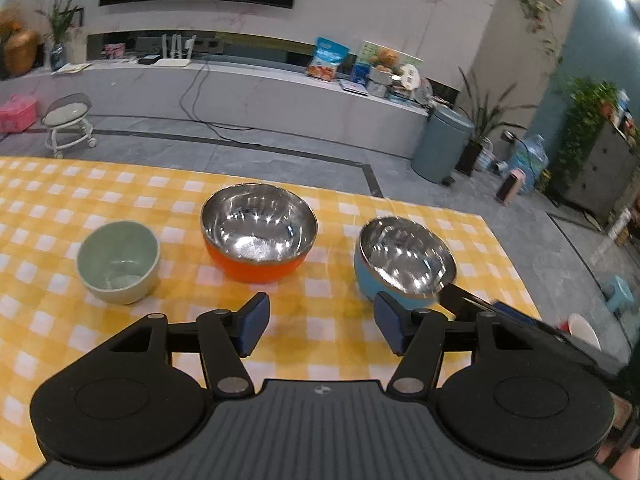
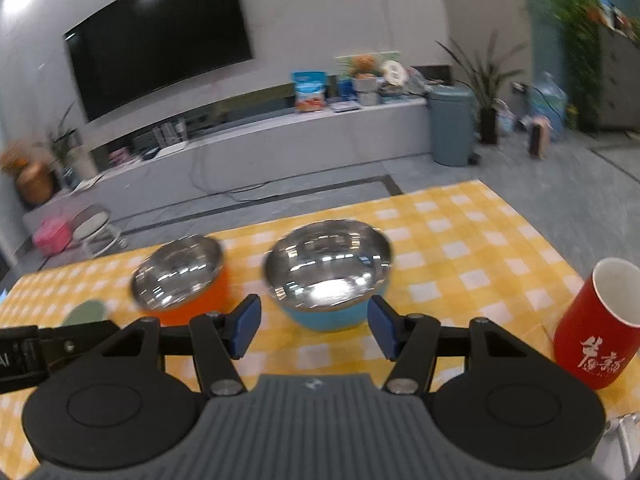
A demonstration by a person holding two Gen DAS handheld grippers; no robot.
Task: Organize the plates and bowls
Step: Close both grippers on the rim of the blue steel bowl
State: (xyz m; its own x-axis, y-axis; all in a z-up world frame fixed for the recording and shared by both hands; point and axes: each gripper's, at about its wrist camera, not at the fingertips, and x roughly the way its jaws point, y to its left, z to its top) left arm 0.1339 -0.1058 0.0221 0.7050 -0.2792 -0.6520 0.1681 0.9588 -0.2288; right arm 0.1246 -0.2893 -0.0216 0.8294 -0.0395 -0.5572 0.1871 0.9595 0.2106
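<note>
Your left tongs (image 1: 320, 322) stand wide with nothing between the blue pads, hanging over bare checked cloth at the lower middle of the left wrist view. Your right tongs (image 2: 314, 326) are also parted and empty in the right wrist view, with the blue bowl (image 2: 328, 280) just beyond the pads, not touched.

Outward from there, three bowls sit in a row on the bench (image 1: 48, 208): a pale green bowl (image 1: 118, 260) at the left of the left wrist view, an orange bowl (image 1: 258, 232) in the middle, and the blue one at the right. A dark finger from the other tool reaches to the blue bowl's near rim there; whether it touches I cannot tell.

The orange and blue bowls have polished steel linings, so expect them to be light, stiff and slippery. Pinch the rim with one pad inside and one outside, and keep them level. The green one looks ceramic or heavy plastic, thicker-walled and perhaps breakable, so set it down gently.

At the right edge of the right wrist view stands a red mug (image 2: 596, 324) with white brush-style characters that I cannot read. No plates are in view.
</note>
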